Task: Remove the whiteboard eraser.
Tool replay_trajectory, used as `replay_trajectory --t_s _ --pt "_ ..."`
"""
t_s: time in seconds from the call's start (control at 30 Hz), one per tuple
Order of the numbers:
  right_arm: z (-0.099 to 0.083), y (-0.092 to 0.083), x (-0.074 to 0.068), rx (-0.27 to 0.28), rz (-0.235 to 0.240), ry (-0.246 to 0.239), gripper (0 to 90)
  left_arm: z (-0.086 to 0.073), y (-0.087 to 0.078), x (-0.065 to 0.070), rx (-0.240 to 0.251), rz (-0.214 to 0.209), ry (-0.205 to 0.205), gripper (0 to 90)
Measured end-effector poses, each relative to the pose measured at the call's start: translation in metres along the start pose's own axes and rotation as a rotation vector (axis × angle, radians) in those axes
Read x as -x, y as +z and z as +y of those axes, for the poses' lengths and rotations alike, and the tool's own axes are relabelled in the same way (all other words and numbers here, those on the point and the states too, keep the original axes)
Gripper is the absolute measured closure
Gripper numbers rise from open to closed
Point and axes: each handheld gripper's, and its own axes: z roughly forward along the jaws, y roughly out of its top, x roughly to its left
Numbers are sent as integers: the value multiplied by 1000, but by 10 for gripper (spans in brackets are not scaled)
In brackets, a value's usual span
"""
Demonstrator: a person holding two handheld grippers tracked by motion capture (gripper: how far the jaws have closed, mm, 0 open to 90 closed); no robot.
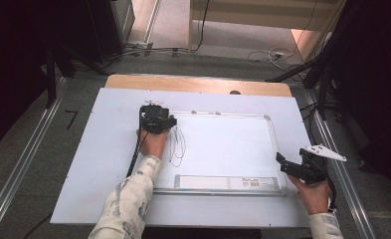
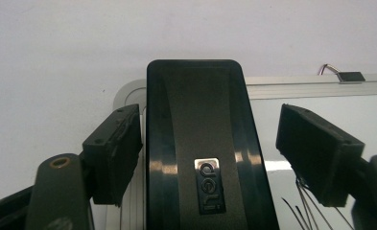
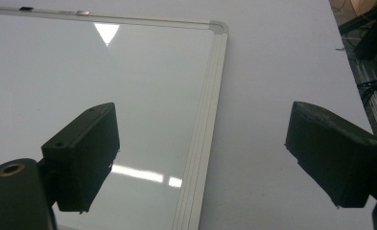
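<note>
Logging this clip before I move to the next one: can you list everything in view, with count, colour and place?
Whiteboard: one, white with silver frame, flat on the table sheet.
Eraser: one, black, at the whiteboard's far-left corner, between the left gripper's jaws.
Pen marks: a few thin black loops, left part of the whiteboard.
Tray strip: one, grey, along the whiteboard's near edge.
Table sheet: one, white, over a wooden top.
Left gripper: black, over the eraser; left pad at its side, right pad apart.
Right gripper: black, open, beside the whiteboard's right edge.
</note>
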Motion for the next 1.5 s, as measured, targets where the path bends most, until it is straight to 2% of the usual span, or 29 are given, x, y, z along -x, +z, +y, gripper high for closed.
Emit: replay_trajectory --t_s 0.17,0.47,0.6,1.13,1.3,1.5 --pt "0 0 0 2 3 -1 103 -1 4 -3 -14 -1 -9 296" --pt "0 0 0 2 2 -2 103 -2 5 -2 -4 15 -1 359" --pt "0 0 0 3 1 -4 103 -1 5 -2 0 15 -14 385" --pt "0 -1 1 5 -5 -1 103 -1 2 -1 9 27 -3 399" --pt "1 -1 1 6 -6 1 103 -2 -2 -1 5 16 -8 399" --pt "1 0 0 7 -4 -1 103 3 -17 1 47 -9 -5 398"
